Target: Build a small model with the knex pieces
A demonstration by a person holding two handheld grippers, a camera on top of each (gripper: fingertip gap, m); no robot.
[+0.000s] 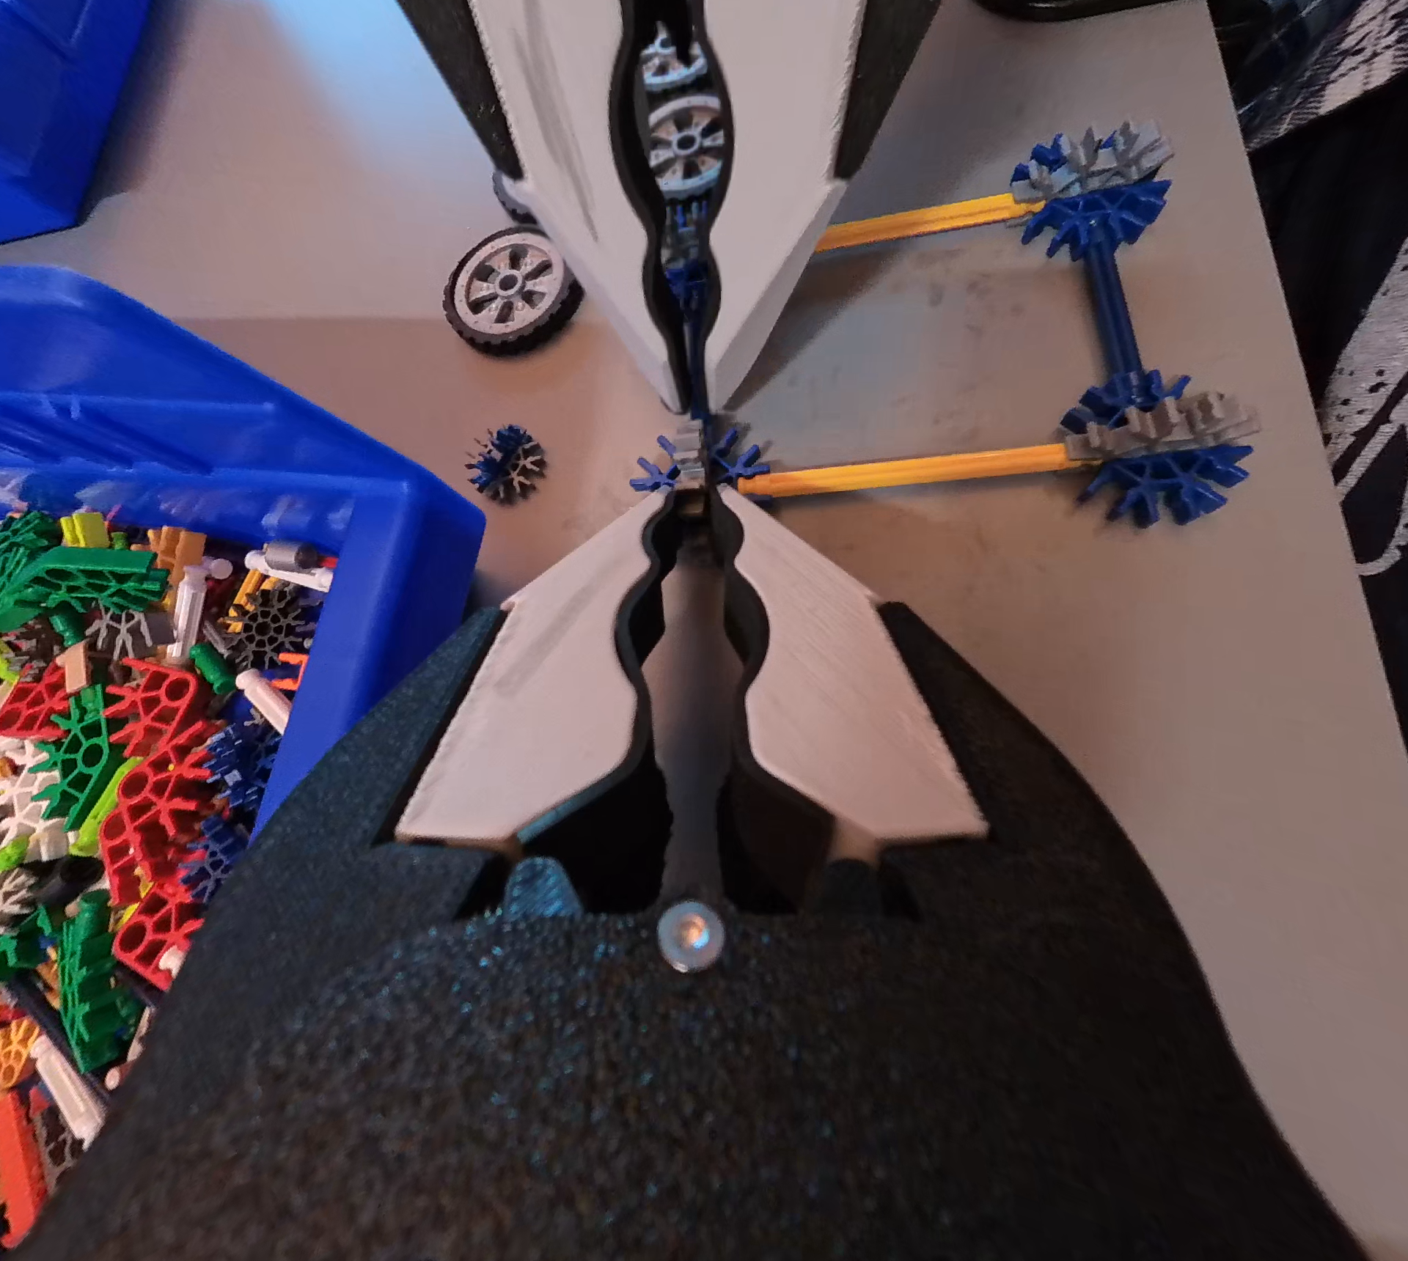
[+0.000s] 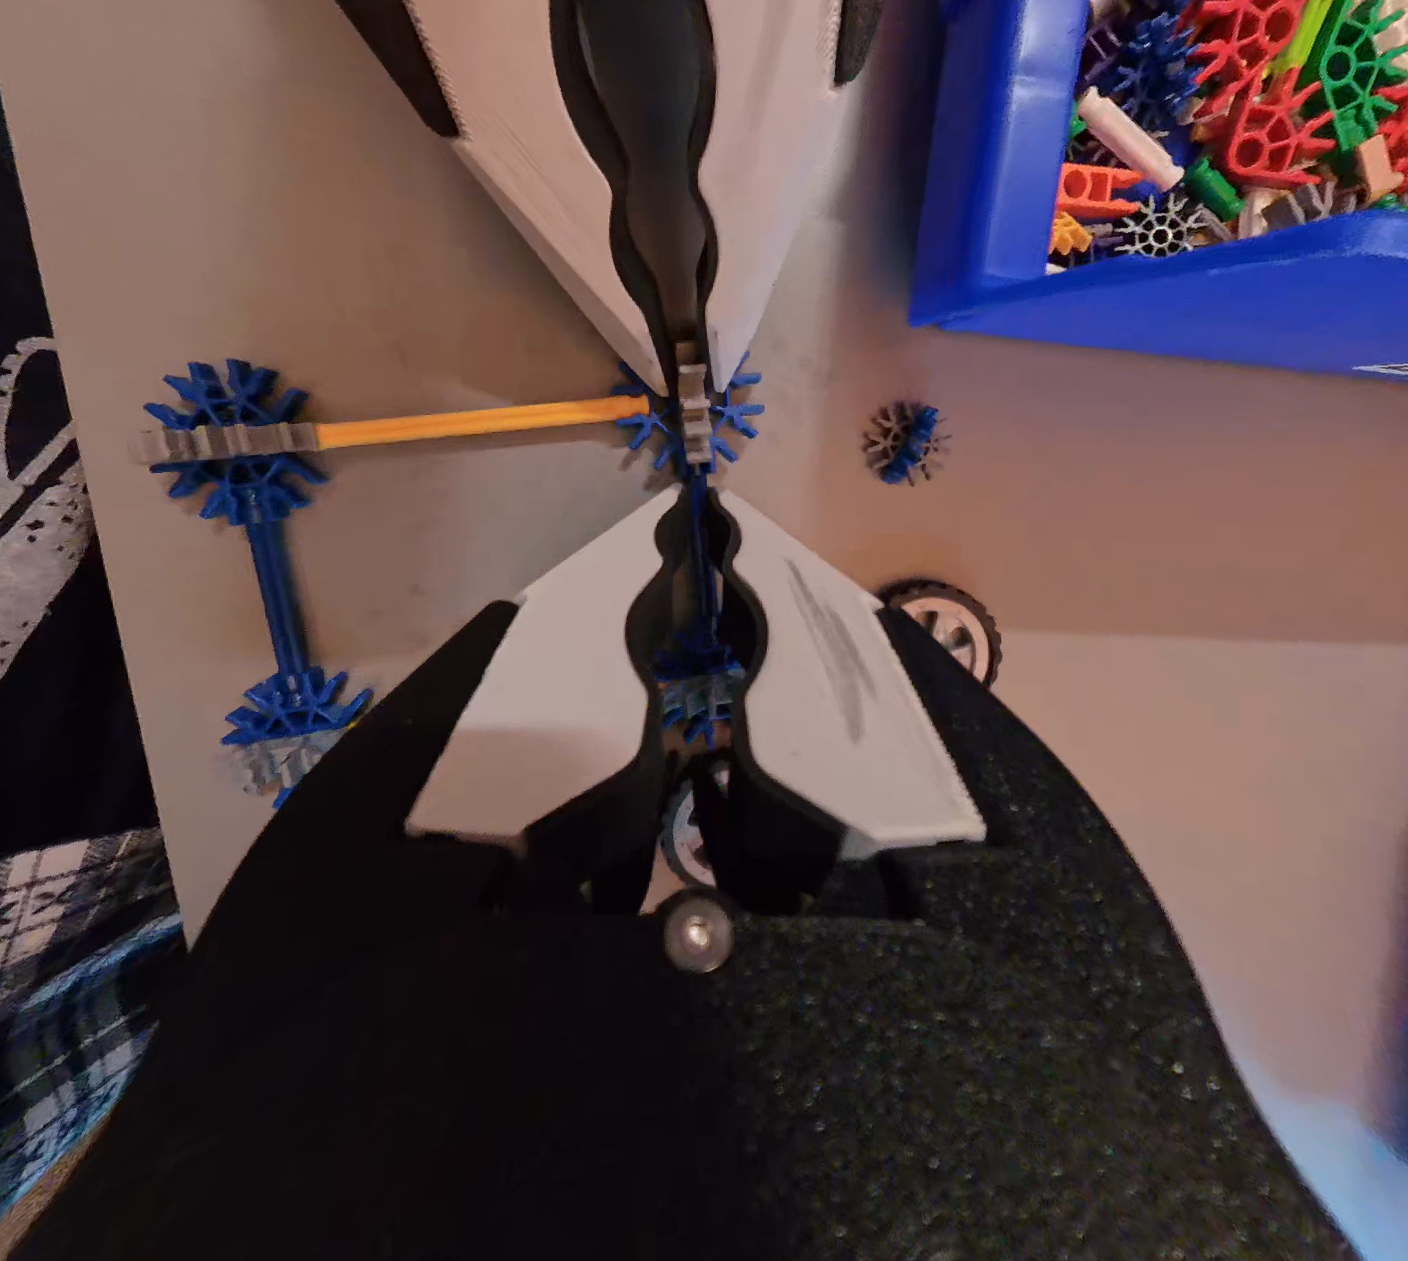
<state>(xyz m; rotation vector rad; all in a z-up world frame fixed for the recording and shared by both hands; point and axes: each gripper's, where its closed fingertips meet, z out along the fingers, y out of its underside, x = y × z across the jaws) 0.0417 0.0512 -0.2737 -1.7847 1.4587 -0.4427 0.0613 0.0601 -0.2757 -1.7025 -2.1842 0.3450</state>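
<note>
Tongs meet tip to tip at one corner of a rod frame (image 1: pixel 1108 318) lying on the desk (image 1: pixel 952 653). The left tongs (image 1: pixel 695 501) are pinched narrow on a blue-grey connector (image 1: pixel 697 463). The right tongs (image 2: pixel 697 501) are closed on a blue rod (image 2: pixel 697 562) running from it. Counted: four corner connectors, two yellow rods (image 1: pixel 907 470), two blue rods, one loose connector (image 1: pixel 507 463), two blue bins (image 1: pixel 381 539). One wheel (image 1: pixel 507 291) is plain, others part hidden.

A blue bin (image 1: pixel 396 539) heaped with mixed red, green, white and blue construction pieces sits on the pale table (image 1: pixel 952 729). Just beside it lies 1 loose blue-and-grey connector (image 1: pixel 506 463), with 1 grey-spoked wheel (image 1: pixel 509 291) near. Plaid fabric (image 1: pixel 1326 6) shows past the table's edge.
</note>
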